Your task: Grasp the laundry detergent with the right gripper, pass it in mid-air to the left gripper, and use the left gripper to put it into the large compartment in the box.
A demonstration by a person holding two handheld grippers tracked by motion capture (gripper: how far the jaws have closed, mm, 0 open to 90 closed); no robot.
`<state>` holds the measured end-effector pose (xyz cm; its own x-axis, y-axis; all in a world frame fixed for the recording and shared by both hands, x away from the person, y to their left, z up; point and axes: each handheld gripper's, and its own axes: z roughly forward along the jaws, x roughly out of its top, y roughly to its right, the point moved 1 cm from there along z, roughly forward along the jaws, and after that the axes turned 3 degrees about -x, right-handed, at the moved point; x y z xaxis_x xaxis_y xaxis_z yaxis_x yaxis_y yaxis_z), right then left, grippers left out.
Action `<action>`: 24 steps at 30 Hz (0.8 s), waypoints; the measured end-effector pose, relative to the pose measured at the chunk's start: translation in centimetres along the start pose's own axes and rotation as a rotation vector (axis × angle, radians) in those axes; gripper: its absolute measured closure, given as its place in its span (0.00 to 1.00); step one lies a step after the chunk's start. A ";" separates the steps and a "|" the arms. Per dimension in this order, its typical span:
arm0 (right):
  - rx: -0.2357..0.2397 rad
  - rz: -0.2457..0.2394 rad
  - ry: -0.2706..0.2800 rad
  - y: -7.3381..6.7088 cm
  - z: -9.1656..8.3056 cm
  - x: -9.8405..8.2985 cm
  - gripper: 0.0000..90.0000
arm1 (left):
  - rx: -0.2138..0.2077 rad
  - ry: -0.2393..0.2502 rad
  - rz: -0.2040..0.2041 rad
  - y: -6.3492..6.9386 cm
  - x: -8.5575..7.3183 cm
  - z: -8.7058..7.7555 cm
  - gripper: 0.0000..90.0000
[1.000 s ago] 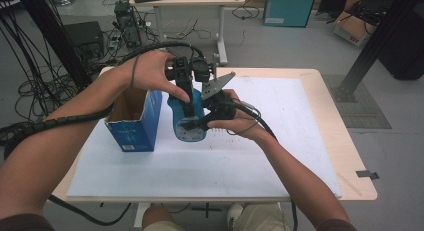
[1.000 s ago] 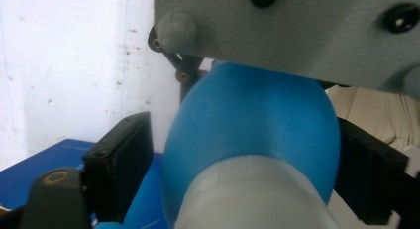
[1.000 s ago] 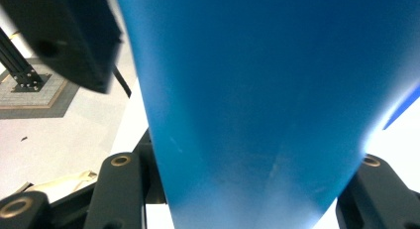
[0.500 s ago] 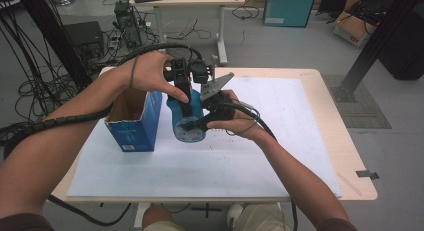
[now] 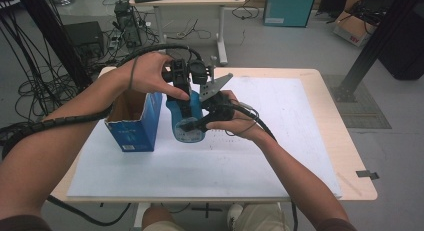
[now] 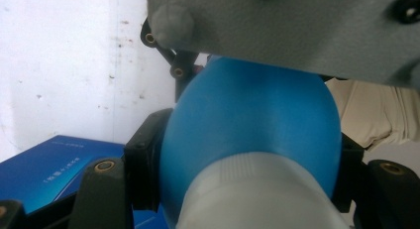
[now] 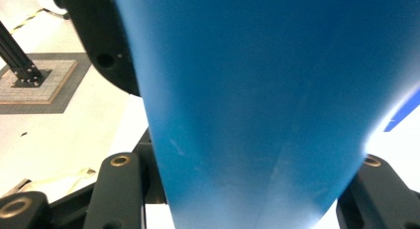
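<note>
A blue bottle [image 5: 183, 136] with a white cap [image 6: 257, 194] stands on the white sheet at the table's middle, held from two sides. My left gripper [image 5: 183, 100] points down over the bottle's top. Its jaws have just been closing and now press on the blue shoulder [image 6: 247, 120] just below the cap. My right gripper [image 5: 190, 124] comes in from the right and is shut on the bottle's body [image 7: 257, 90]. The right gripper's grey plate [image 6: 297, 26] hangs over the bottle in the left gripper view.
An open blue carton [image 5: 133, 127] stands just left of the bottle, almost touching it. The white sheet [image 5: 280, 141] covers most of the wooden table [image 5: 345, 151]. Cables trail from both grippers across the left forearm and the sheet.
The left gripper's jaws have closed on the bottle's top. The right hand, the bottle and the carton have kept their places.
</note>
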<state>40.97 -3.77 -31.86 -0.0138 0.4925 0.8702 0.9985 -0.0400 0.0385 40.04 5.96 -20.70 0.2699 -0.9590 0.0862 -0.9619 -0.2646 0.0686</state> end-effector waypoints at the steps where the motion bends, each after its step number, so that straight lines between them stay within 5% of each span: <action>1: 0.006 0.024 -0.003 -0.2 0.0 0.0 0.48 | 0.006 0.002 0.006 0.0 0.0 0.0 0.40; 24: 0.019 0.041 -0.011 -0.3 0.1 -0.3 0.48 | -0.010 -0.011 0.006 0.0 0.1 0.3 0.40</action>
<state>40.69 -3.80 -32.14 0.0277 0.5003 0.8654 0.9990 -0.0436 -0.0068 40.01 5.82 -21.00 0.2640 -0.9616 0.0752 -0.9629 -0.2583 0.0777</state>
